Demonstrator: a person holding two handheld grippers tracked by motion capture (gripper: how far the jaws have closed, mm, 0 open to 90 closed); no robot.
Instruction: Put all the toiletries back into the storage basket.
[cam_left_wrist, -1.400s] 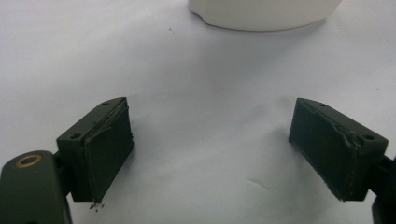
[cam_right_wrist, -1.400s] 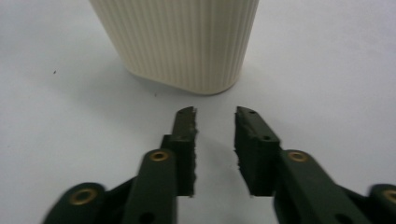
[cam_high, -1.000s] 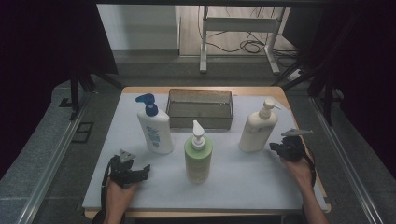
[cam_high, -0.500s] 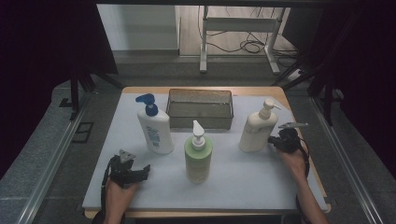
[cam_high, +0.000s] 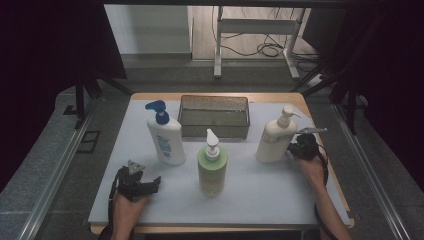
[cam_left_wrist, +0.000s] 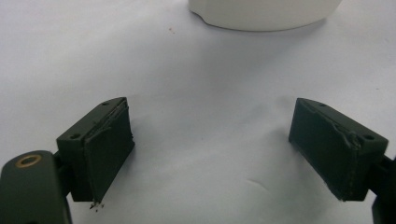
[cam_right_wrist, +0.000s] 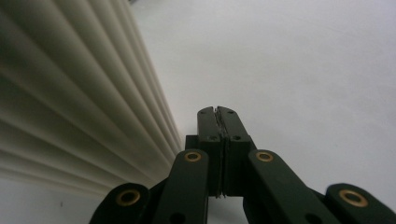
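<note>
Three pump bottles stand upright on the white mat (cam_high: 260, 190): a white bottle with a blue pump (cam_high: 166, 136) at left, a green bottle (cam_high: 212, 167) in the middle, and a cream ribbed bottle (cam_high: 274, 139) at right. My right gripper (cam_high: 296, 148) is shut and empty, just to the right of the cream bottle. In the right gripper view its jaws press together (cam_right_wrist: 217, 111) beside the ribbed bottle wall (cam_right_wrist: 70, 107). My left gripper (cam_high: 150, 184) rests near the front left, below the blue-pump bottle. Its jaws stand wide open (cam_left_wrist: 212, 140) over bare mat, with a white bottle base (cam_left_wrist: 264, 11) ahead.
A dark wire basket (cam_high: 215, 116) sits at the back centre of the mat, behind the green bottle. The wooden table edge (cam_high: 292, 97) frames the mat. Metal rails (cam_high: 372, 175) run along both sides of the table.
My right gripper has slid left across the mat and now sits close beside the cream bottle. The left gripper and the bottles have stayed where they were.
</note>
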